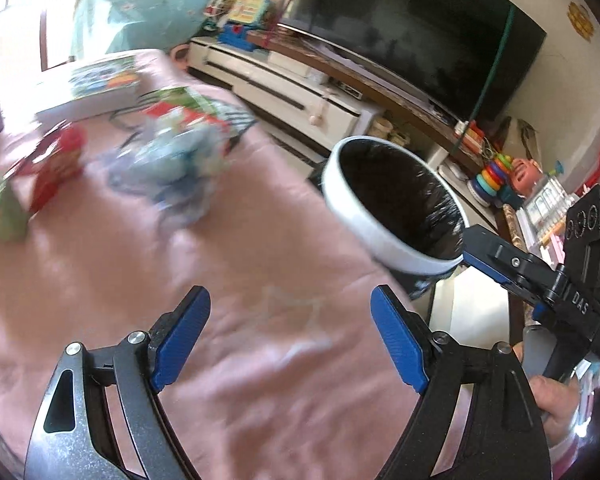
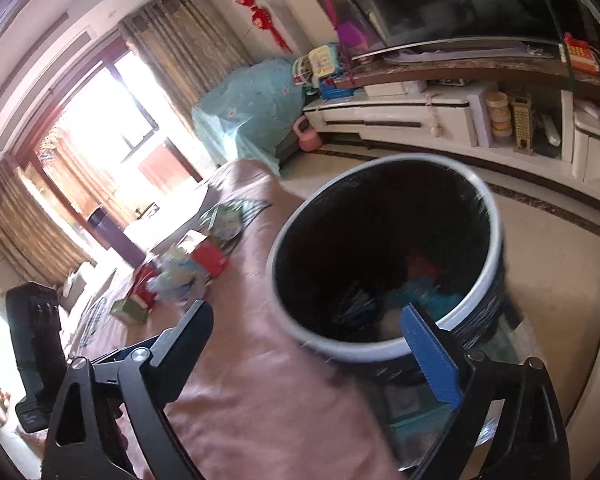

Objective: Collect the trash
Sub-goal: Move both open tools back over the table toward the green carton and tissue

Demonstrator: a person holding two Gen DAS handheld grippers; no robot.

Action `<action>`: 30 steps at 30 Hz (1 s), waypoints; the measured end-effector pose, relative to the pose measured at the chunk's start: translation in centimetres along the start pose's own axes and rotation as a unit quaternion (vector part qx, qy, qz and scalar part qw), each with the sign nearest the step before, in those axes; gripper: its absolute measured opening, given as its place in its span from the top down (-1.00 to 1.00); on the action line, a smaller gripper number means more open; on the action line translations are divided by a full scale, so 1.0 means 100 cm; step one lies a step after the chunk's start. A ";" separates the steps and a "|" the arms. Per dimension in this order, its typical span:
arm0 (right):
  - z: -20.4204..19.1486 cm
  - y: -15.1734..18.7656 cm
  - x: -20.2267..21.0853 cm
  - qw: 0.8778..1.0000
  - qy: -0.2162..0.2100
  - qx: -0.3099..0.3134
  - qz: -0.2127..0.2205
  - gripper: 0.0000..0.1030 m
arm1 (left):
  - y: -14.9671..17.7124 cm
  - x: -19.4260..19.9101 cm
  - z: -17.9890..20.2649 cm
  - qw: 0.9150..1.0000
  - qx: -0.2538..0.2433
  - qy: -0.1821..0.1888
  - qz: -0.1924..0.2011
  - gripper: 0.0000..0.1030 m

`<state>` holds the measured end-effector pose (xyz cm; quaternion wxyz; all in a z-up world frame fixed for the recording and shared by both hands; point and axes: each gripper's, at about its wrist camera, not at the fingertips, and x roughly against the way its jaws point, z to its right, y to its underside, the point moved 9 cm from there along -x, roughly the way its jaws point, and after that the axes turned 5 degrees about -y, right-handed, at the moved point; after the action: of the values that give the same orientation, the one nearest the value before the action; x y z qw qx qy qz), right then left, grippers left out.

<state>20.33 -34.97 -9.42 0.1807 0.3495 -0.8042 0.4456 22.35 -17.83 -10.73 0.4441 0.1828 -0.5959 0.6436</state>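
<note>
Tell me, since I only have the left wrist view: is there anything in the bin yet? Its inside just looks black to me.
Observer: Yes. The right wrist view looks down into the bin. A red piece and a teal piece lie at the bottom of its black liner.
Operator: And the right gripper? I see it only from the side.
Observer: The right gripper is open with nothing held between its fingers. In its own view, one finger shows in front of the bin's near rim.
</note>
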 end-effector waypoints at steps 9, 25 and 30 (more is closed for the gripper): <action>-0.060 0.033 -0.018 0.999 -0.012 0.051 -0.011 -0.92 | 0.025 0.035 -0.067 0.997 0.049 -0.045 0.026 -0.65; -0.112 0.048 -0.070 0.995 -0.033 0.092 -0.027 -0.92 | 0.030 0.055 -0.168 0.985 0.125 -0.106 0.051 -0.77; -0.120 0.044 -0.086 0.995 -0.038 0.080 -0.039 -0.92 | 0.014 0.053 -0.192 0.981 0.137 -0.128 0.058 -0.80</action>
<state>22.83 -19.82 -10.80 0.1390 0.4106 -0.7577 0.4878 24.00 2.10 -11.80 0.2969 0.2876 -0.5639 0.7150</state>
